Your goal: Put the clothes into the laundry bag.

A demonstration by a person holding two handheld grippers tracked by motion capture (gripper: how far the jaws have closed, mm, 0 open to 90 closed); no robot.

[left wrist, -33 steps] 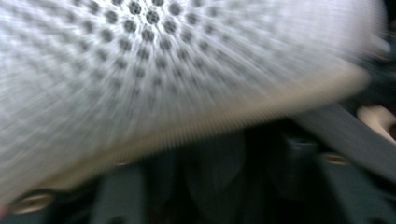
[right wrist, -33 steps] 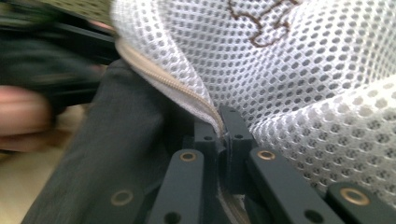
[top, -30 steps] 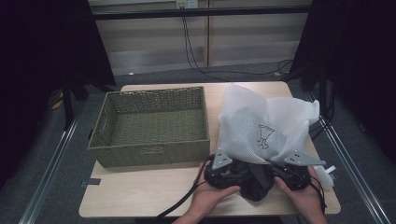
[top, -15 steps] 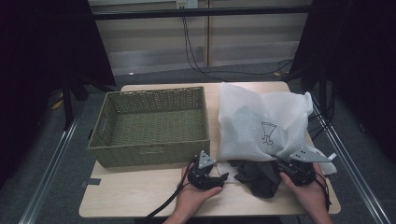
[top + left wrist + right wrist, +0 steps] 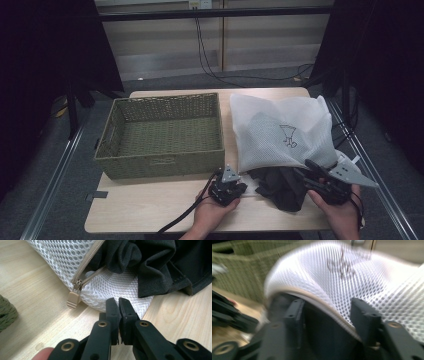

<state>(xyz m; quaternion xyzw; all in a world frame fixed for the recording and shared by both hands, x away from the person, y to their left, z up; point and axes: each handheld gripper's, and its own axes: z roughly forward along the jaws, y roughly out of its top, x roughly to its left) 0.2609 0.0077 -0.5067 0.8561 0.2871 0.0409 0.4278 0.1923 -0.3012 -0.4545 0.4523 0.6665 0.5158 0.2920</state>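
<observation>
Your left tongs (image 5: 118, 305) pinch the white mesh bag (image 5: 280, 132) at the table's front edge; your right tongs (image 5: 320, 176), jaws just opening, straddle its mouth. The dark cloth (image 5: 280, 185) spilling out looks soft, light; grip the zipper hem (image 5: 87, 277)

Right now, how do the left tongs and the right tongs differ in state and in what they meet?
The left tongs are shut, their jaws having just closed; the right tongs are open, having just opened. The left tongs sit at the lower edge of the white mesh bag near the beige zipper pull; the right tongs straddle the bag's opening rim over the black garment. Both work at the bag's mouth.
</observation>
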